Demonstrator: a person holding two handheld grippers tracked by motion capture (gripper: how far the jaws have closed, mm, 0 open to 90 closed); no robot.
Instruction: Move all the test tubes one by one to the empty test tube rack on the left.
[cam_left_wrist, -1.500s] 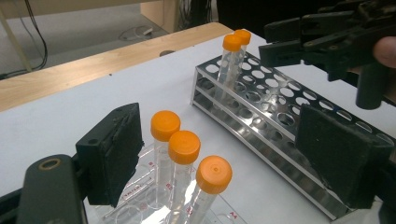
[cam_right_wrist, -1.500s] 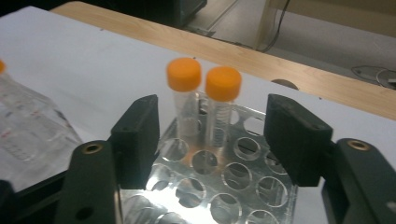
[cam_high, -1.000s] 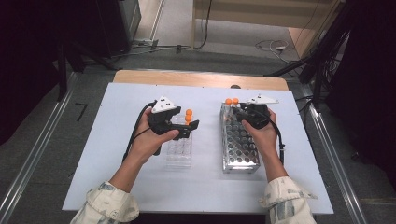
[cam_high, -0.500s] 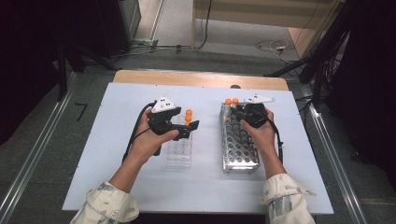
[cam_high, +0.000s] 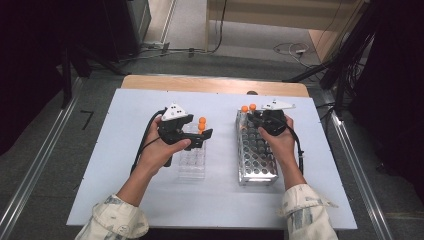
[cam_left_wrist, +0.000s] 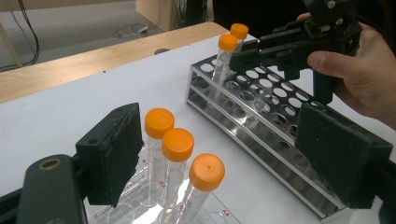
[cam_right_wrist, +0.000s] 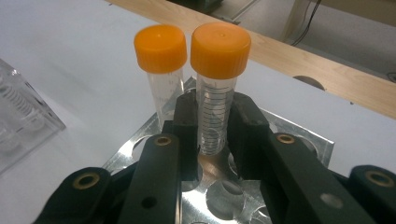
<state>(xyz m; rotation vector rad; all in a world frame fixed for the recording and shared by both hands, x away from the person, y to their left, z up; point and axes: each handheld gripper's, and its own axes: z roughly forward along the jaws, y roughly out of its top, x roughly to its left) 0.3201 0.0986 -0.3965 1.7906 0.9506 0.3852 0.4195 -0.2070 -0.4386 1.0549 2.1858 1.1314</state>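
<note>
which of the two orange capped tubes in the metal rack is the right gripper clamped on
The right-hand tube in the right gripper view: the right gripper pinches its body. Its neighbour stands free beside the gripper.

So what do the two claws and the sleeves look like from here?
Both the left claw and the right claw are black with flat dark foam pads, a pale three-cornered plate on top, and a black cable trailing. The sleeves are pale with a faint mottled print.

Upright orange-capped tube (cam_right_wrist: 215, 98) in metal rack (cam_right_wrist: 299, 135)
</note>
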